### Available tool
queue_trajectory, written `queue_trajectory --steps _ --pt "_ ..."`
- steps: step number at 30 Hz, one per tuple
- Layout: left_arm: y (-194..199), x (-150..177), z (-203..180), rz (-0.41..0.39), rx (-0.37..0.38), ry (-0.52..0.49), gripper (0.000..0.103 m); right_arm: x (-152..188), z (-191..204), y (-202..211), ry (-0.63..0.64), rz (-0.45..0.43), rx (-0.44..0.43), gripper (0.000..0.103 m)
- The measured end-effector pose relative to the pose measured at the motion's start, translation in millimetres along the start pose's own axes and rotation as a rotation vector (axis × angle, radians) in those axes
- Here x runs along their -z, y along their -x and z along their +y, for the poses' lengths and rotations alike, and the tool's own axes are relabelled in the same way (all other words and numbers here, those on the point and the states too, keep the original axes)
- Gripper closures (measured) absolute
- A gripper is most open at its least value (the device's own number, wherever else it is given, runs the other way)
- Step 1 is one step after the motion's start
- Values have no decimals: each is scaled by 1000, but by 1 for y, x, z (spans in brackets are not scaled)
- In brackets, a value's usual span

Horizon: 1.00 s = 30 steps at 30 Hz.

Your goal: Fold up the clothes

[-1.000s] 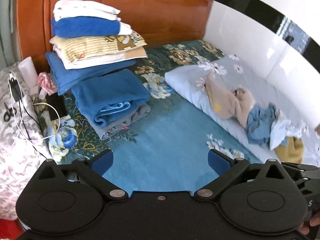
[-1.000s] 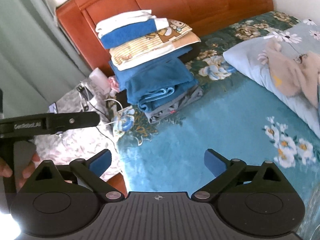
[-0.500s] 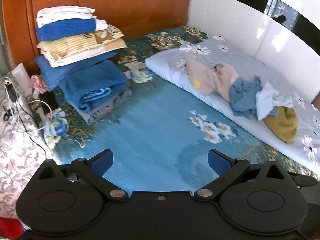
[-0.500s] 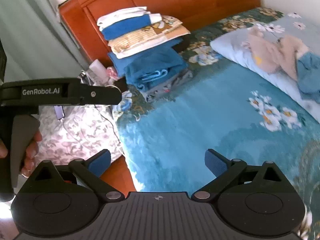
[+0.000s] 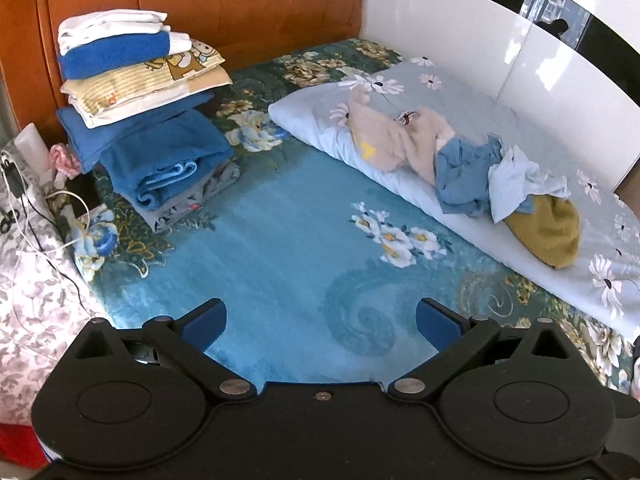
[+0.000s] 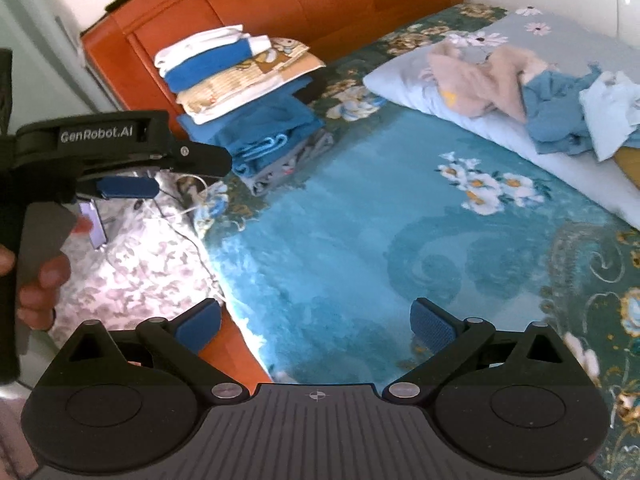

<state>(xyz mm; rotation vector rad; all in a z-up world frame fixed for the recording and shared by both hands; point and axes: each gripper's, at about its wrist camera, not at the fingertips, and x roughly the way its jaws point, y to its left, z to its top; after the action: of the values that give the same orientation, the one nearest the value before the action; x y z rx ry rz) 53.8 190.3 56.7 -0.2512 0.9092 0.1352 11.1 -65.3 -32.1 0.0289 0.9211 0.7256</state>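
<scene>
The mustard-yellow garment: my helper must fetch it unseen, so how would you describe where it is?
Find the long pale floral pillow against the white wall. A heap of crumpled clothes lies on it; the mustard-yellow garment is the rounded lump at the end farthest from the headboard, partly under a pale blue cloth.

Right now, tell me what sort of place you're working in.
Most likely a home bedroom. There is a bed with a wooden headboard and a teal floral blanket, a stack of folded laundry by the headboard, and a heap of unfolded clothes on a daisy-print pillow.
</scene>
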Motion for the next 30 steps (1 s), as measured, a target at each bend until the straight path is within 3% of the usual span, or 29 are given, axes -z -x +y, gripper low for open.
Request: queue_trajectory --steps 4,13,22,30 --pt "0 2 -7 54 5 14 3 6 -1 9 -27 -12 19 1" --pt "5 3 -11 26 -26 -59 3 11 2 14 -80 -11 64 1" --pt "-2 -5 2 43 53 -168 3 7 17 5 -159 -10 127 1" --pt "-3 -7 17 52 120 -281 3 1 47 -1 -144 10 187 1"
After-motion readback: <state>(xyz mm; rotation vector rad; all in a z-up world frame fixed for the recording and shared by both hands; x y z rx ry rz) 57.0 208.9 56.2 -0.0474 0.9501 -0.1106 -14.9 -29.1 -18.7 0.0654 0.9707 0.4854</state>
